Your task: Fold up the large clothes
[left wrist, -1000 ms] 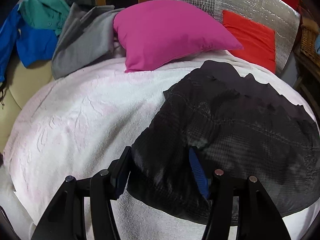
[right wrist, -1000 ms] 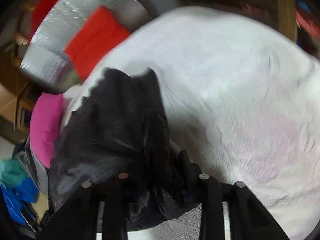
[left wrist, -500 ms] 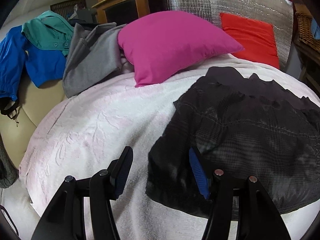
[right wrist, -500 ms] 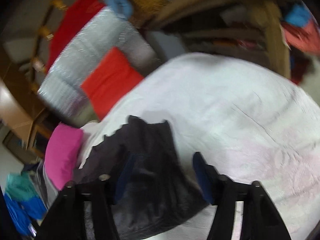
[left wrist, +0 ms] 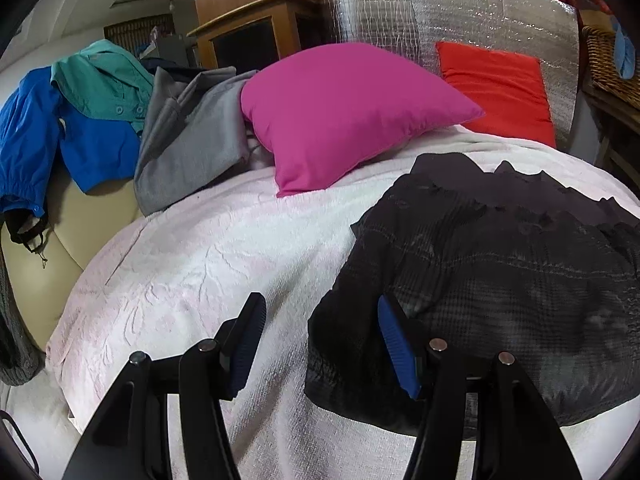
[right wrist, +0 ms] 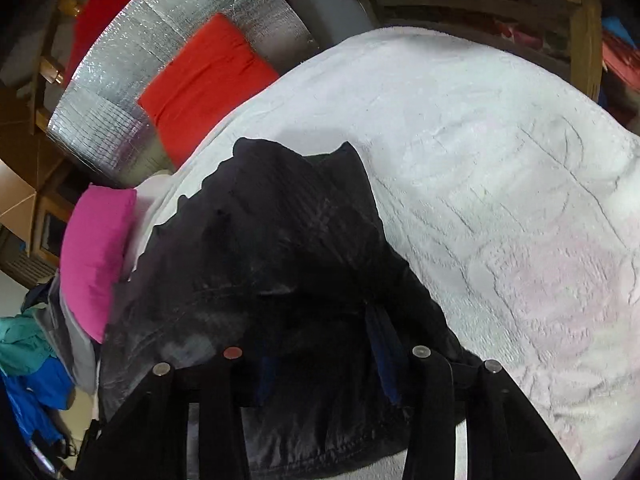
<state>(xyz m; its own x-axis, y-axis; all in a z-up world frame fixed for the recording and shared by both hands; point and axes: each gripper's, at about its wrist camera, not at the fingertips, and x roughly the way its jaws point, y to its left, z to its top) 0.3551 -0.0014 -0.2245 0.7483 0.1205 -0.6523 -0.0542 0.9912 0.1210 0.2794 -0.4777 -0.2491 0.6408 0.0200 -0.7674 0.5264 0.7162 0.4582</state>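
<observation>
A black quilted garment [left wrist: 500, 280] lies folded in a heap on the white blanket [left wrist: 192, 264]. My left gripper [left wrist: 320, 328] is open and empty above the garment's left edge, with its right finger over the cloth. In the right wrist view the same black garment [right wrist: 260, 248] fills the lower left. My right gripper [right wrist: 320, 344] is open and hovers low over the garment's near edge. I cannot tell whether its blue pads [right wrist: 380, 344] touch the cloth.
A magenta pillow [left wrist: 344, 112] and a red cushion [left wrist: 496, 88] lean against a silver foil panel [left wrist: 440, 12] at the back. Grey [left wrist: 188, 136], teal [left wrist: 104, 80] and blue [left wrist: 48, 136] clothes are piled at the left. Wooden furniture [right wrist: 580, 24] stands beyond the blanket.
My right gripper let go of the black garment and opened, lifted, then came back low over it. My left gripper drew back and leftward off the garment, staying open.
</observation>
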